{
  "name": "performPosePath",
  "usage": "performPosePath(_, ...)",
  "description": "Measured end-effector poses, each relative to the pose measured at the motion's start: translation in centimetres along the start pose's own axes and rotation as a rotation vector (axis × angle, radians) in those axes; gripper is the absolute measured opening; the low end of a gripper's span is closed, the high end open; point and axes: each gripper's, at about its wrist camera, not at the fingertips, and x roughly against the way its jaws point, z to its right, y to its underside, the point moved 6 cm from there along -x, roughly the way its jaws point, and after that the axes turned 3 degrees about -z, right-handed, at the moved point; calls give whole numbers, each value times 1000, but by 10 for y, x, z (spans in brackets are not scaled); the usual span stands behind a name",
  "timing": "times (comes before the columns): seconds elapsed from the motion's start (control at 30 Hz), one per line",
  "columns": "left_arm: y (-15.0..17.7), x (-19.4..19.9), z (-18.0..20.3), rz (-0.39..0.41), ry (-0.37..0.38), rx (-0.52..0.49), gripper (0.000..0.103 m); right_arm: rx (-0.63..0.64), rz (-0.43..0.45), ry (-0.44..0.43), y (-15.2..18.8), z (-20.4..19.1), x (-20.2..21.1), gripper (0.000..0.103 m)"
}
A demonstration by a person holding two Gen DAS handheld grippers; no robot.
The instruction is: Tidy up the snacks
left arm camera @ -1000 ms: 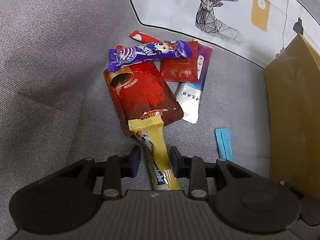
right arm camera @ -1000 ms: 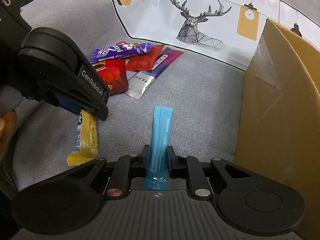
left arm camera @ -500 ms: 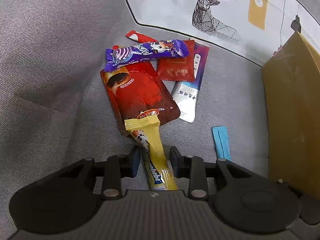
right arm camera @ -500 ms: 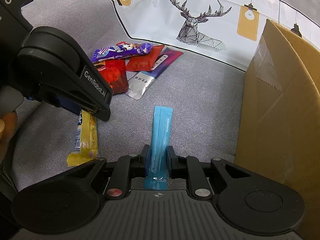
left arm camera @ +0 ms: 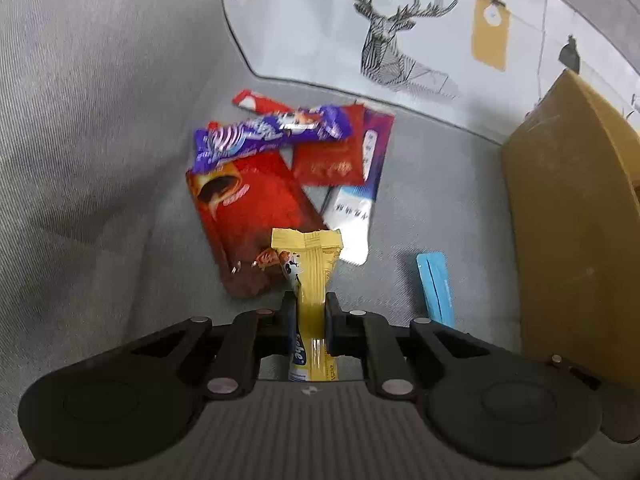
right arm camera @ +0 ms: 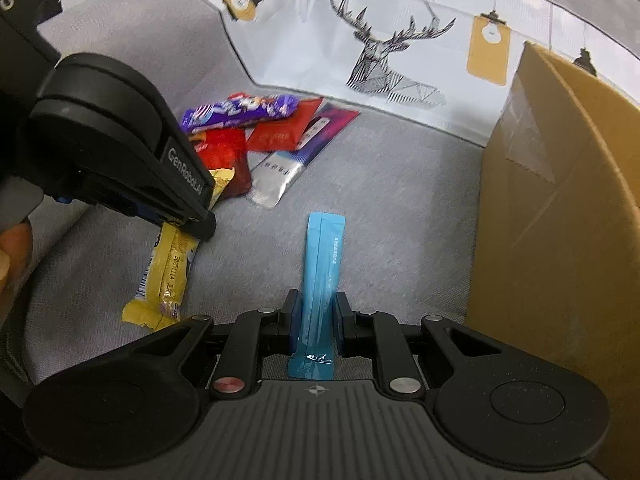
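Observation:
A yellow snack bar (left arm camera: 310, 264) runs between the fingers of my left gripper (left arm camera: 311, 304), whose jaws are closing with the pads against the wrapper's sides. From the right wrist view the bar (right arm camera: 170, 268) slopes down from the left gripper (right arm camera: 196, 228) to the grey cushion. My right gripper (right arm camera: 316, 304) is shut on a blue stick sachet (right arm camera: 322, 264) that lies along the cushion. The sachet's far end (left arm camera: 436, 284) shows to the right in the left wrist view.
A pile of snacks lies farther back: a purple bar (left arm camera: 272, 132), a large red pouch (left arm camera: 248, 216), a smaller red packet (left arm camera: 328, 152) and a silver-purple sachet (left arm camera: 356, 208). A cardboard box (right arm camera: 560, 200) stands on the right. A white deer-print bag (right arm camera: 360, 40) lies behind.
The left jaws have closed in from wide apart onto the yellow bar. The bar's far end now sits over the red pouch's corner. The right gripper and blue sachet have not moved.

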Motion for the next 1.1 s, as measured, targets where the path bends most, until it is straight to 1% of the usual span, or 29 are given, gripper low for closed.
performPosePath(0.23,-11,19,5,107,37,8,14,2,114,-5,-14,-1,20,18)
performPosePath(0.5,-30,56,8,290,72,40,14,-5,256,-16,-35,1,59,18)
performPosePath(0.77,-39,93,23,414,102,53,14,-62,351,-20,-48,29,92,18)
performPosePath(0.93,-38,111,40,478,124,30,14,-103,410,-17,-47,50,109,18)
performPosePath(1.1,-35,126,61,538,153,4,14,-150,486,10,-43,73,130,18)
